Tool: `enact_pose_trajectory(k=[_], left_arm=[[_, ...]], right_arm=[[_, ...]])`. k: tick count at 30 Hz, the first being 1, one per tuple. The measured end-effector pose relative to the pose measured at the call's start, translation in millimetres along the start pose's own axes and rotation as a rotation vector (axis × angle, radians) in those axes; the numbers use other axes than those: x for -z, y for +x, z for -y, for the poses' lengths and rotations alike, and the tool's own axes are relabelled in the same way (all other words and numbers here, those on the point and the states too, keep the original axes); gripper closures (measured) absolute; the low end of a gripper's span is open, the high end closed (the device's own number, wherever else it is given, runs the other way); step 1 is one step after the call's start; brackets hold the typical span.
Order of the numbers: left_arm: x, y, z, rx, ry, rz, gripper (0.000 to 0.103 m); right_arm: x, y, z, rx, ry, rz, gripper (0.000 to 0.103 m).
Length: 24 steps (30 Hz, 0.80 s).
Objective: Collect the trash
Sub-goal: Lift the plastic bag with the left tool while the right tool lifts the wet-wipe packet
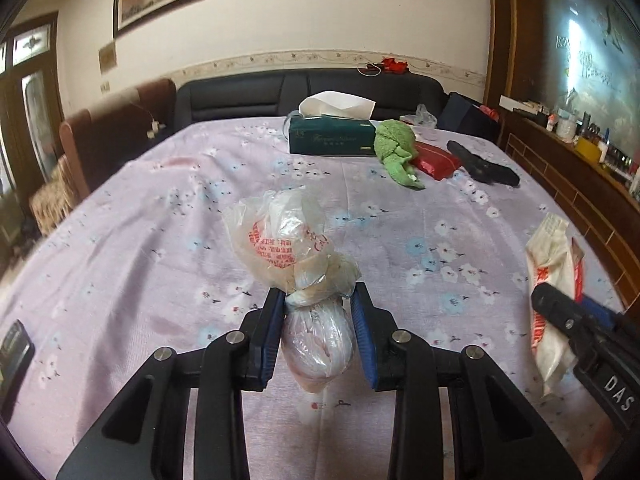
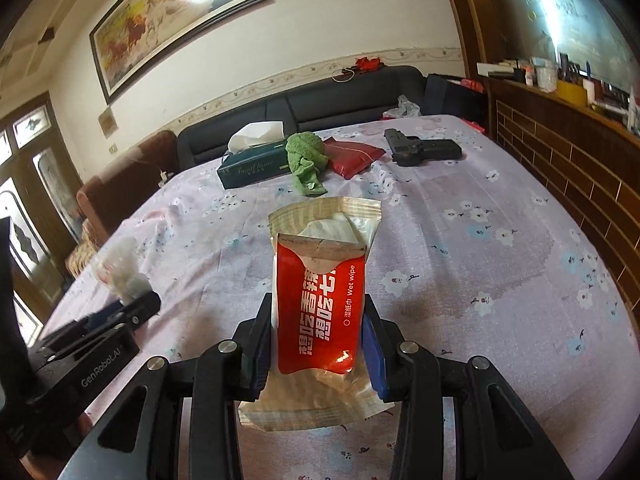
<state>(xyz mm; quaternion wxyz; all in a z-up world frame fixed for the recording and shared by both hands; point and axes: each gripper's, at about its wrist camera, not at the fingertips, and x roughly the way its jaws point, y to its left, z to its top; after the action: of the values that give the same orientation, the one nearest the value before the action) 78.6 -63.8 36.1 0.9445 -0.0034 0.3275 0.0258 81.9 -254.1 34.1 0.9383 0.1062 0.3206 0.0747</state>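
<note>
My left gripper (image 1: 318,298) is shut on a knotted clear plastic bag (image 1: 296,248) with red print, held above the purple floral tablecloth (image 1: 160,240). My right gripper (image 2: 318,312) is shut on a red and white wet wipe packet (image 2: 320,296), also held over the cloth. The packet and right gripper show at the right edge of the left wrist view (image 1: 556,292). The bag and left gripper show blurred at the left of the right wrist view (image 2: 120,276).
At the far side of the table lie a green tissue box (image 1: 332,136), a green cloth (image 1: 396,152), a red pouch (image 1: 436,160) and a black toy pistol (image 1: 484,166). A dark phone (image 1: 14,348) lies at the left edge. A sofa stands behind; a wooden counter runs along the right.
</note>
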Motion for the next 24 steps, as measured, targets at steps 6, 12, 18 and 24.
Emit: enact_pose_trajectory(k=[6,12,18,24], left_arm=[[4.4,1.2,5.2,-0.006,0.041,0.002,0.071],[6.2,-5.4,5.0,-0.026,0.057,0.034,0.071],[6.4,-7.3,4.3,-0.039,0.061,0.043,0.071],[6.1,-7.7,5.3,-0.048,0.066,0.048,0.071]], right_arm=[[0.4,4.9,-3.7,0.02,-0.029,-0.003,0.061],[1.4,6.3,-6.3,0.031,-0.046,-0.003,0.061],[2.0,6.1,-5.1,0.041,-0.045,-0.003,0.061],[2.1,5.3,-5.0,0.035,-0.044,0.002,0.061]])
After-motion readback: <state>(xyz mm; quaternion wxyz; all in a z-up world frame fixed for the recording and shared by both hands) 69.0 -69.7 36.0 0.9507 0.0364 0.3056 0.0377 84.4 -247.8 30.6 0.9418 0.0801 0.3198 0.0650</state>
